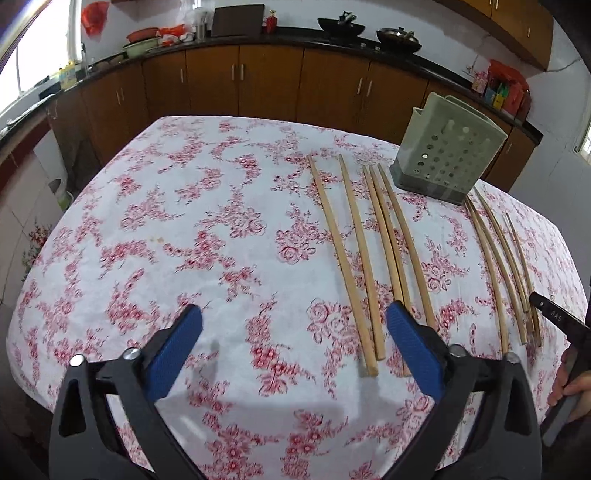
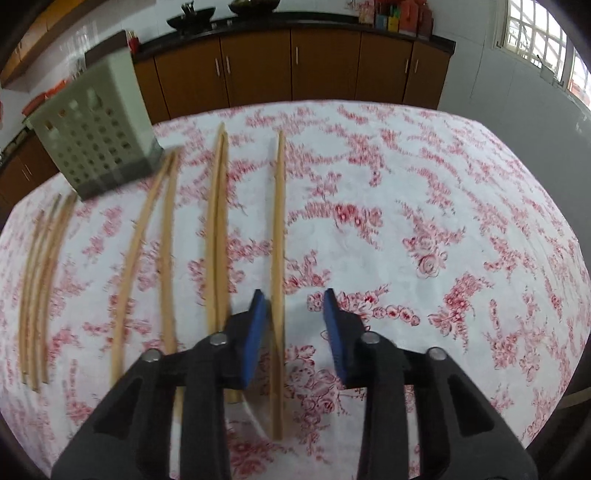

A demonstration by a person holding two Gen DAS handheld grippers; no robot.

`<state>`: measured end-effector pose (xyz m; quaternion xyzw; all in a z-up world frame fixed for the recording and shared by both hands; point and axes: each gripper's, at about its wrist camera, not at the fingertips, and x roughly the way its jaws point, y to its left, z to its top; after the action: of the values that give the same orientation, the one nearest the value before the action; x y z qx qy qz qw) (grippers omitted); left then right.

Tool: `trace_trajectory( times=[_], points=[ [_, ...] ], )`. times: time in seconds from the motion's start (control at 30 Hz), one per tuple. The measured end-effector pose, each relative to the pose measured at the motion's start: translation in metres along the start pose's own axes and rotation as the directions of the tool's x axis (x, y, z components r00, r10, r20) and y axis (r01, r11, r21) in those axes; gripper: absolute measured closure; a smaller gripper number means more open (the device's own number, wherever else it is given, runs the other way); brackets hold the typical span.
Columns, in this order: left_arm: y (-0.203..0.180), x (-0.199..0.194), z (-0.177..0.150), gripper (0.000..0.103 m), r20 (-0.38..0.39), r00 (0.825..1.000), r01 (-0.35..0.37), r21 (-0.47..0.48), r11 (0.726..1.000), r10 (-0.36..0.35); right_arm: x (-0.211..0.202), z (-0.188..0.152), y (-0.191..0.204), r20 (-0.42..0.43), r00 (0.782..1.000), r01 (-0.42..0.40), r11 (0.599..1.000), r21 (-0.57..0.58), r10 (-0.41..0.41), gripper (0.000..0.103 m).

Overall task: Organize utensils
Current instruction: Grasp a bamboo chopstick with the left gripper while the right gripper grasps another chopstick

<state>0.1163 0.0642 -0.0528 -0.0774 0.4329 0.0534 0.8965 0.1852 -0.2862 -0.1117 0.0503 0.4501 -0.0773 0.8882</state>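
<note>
Several wooden chopsticks lie lengthwise on the floral tablecloth (image 1: 184, 221). One group (image 1: 369, 251) is left of a grey-green perforated utensil holder (image 1: 448, 155); a second group (image 1: 498, 266) is nearer the right edge. My left gripper (image 1: 294, 314) hovers open and wide over the cloth, with the near ends of two chopsticks just inside its right finger (image 1: 410, 339). In the right wrist view the holder (image 2: 96, 140) stands at the far left. My right gripper (image 2: 293, 295) is narrowly open around the rightmost chopstick (image 2: 279, 221), which runs beside the left pad (image 2: 255, 332) without being pinched.
Brown kitchen cabinets (image 1: 258, 85) under a dark counter with woks (image 1: 341, 24) run behind the table. The table's rounded edge (image 2: 480, 125) drops off on all sides. The other gripper's black body (image 1: 554, 317) and a hand (image 1: 569, 384) show at the left view's right edge.
</note>
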Motion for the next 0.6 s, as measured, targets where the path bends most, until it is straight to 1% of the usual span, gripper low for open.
trace_trajectory(
  times=[0.03, 0.07, 0.17, 0.23, 0.33, 0.43, 0.6],
  points=[
    [-0.002, 0.003, 0.002, 0.017, -0.007, 1.000, 0.002, 0.008, 1.000, -0.002, 0.001, 0.000, 0.000, 0.007, 1.000, -0.002, 1.000, -0.008, 0.003, 0.085],
    [-0.005, 0.007, 0.004, 0.024, -0.020, 1.000, 0.011, 0.019, 1.000, -0.011, 0.001, -0.001, 0.001, 0.014, 1.000, -0.005, 1.000, -0.021, 0.005, 0.094],
    [-0.014, 0.022, 0.011, 0.035, -0.055, 0.998, 0.042, 0.043, 0.998, -0.039, 0.003, 0.002, -0.001, 0.020, 1.000, 0.010, 1.000, -0.015, -0.010, 0.095],
    [-0.023, 0.031, 0.015, 0.038, -0.062, 0.997, 0.056, 0.070, 0.996, -0.052, 0.005, 0.005, -0.005, 0.017, 1.000, 0.007, 1.000, 0.003, -0.007, 0.095],
    [-0.030, 0.042, 0.022, 0.045, -0.065, 0.996, 0.064, 0.087, 0.994, -0.059, 0.007, 0.008, -0.006, 0.019, 1.000, 0.011, 1.000, -0.005, -0.011, 0.095],
    [-0.032, 0.055, 0.032, 0.058, -0.077, 0.995, 0.065, 0.068, 0.996, -0.059, 0.007, 0.007, -0.003, 0.027, 0.999, 0.022, 0.999, -0.024, -0.021, 0.095],
    [-0.027, 0.068, 0.034, 0.073, -0.102, 0.993, 0.059, 0.043, 0.997, -0.054, 0.007, 0.007, -0.002, 0.032, 0.999, 0.021, 0.999, -0.027, -0.020, 0.095]
  ],
)
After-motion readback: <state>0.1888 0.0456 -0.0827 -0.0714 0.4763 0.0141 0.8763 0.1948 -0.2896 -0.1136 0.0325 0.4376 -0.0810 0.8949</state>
